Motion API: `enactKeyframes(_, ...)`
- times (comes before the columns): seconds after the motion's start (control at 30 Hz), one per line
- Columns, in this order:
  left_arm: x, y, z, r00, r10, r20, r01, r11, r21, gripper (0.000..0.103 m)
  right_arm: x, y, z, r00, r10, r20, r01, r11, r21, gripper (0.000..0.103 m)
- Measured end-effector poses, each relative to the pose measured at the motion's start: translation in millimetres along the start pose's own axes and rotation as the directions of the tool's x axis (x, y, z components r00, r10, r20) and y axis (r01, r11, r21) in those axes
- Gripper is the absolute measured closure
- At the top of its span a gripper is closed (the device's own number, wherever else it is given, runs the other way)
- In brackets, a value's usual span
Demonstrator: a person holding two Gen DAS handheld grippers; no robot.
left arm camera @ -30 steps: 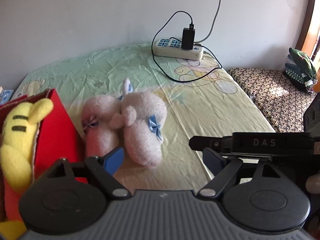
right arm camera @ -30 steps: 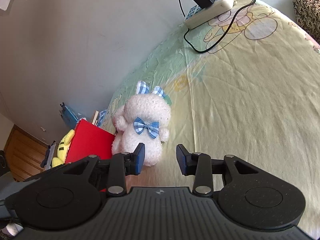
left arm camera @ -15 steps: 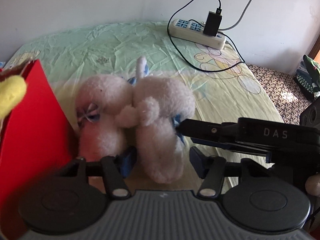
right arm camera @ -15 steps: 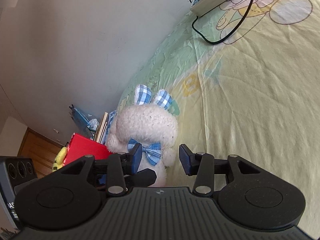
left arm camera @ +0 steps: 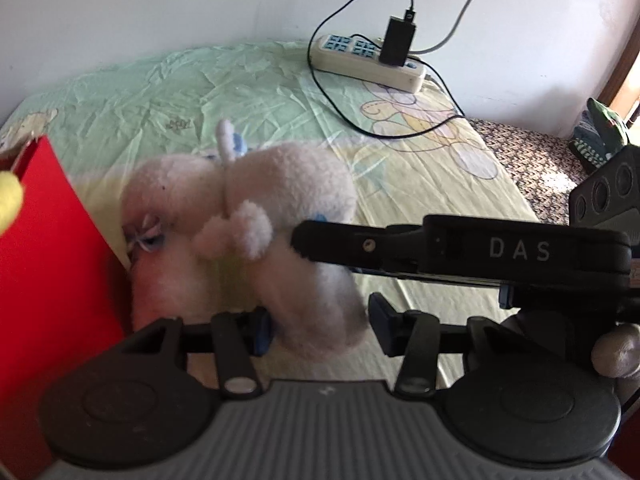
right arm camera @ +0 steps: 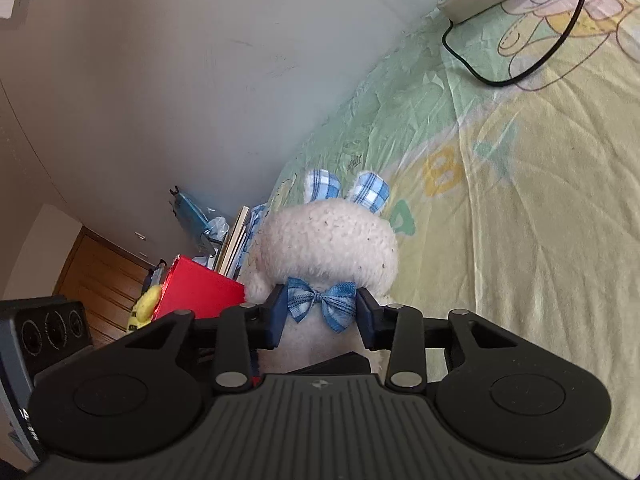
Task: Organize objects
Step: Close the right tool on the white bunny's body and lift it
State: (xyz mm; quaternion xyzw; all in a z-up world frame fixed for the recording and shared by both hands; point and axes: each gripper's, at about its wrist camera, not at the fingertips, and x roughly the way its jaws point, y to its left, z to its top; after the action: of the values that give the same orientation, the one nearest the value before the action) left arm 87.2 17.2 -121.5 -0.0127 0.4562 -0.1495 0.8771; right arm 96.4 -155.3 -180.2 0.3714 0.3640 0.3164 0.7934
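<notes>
Right wrist: plush bunny (right arm camera: 328, 248) between hand-held gripper (right arm camera: 322, 320) fingers.

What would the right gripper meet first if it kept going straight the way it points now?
The white plush bunny: the right gripper already straddles its neck at the blue bow, so it would likely press straight into the plush.

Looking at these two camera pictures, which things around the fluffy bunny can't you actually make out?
- Fluffy white plush bunny: its face is turned away in the right wrist view and motion-blurred in the left.
- Red cardboard box: cut off by the left view's edge, its inside unseen.
- Yellow plush toy: mostly hidden behind the box.
- Left gripper: blur hides whether its jaws touch the bunny.
</notes>
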Motion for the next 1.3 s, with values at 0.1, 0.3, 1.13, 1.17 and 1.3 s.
enactKeyframes(0.1,-6,-13,-10,0.997,-0.078,-0.028,0.078,0.997,0.002,0.053,-20,7,-5,1.000,-0.031,-0.003,0.031,0.999,-0.029,0.064)
enactKeyframes(0.3,-11,-42,-40,0.975,-0.193,-0.112,0.197,0.980,0.018,0.053,-66,18,-39,0.989,-0.149,-0.002,0.149,0.987,-0.060,0.064)
enactKeyframes(1.13,-32,-34,-66,0.994,-0.092,-0.050,0.097,0.990,0.098,0.015,-107,16,-79,0.984,-0.178,-0.002,0.178,0.981,0.075,0.051)
enactKeyframes(1.17,-27,-33,-66,0.993,-0.102,-0.062,0.107,0.991,0.084,0.017,-102,14,-79,0.985,-0.170,-0.009,0.170,0.982,0.085,0.051)
enactKeyframes(1.3,-17,-31,-65,0.991,-0.105,-0.078,0.109,0.993,0.054,0.025,-86,6,-79,0.990,-0.139,-0.018,0.140,0.982,0.128,0.051)
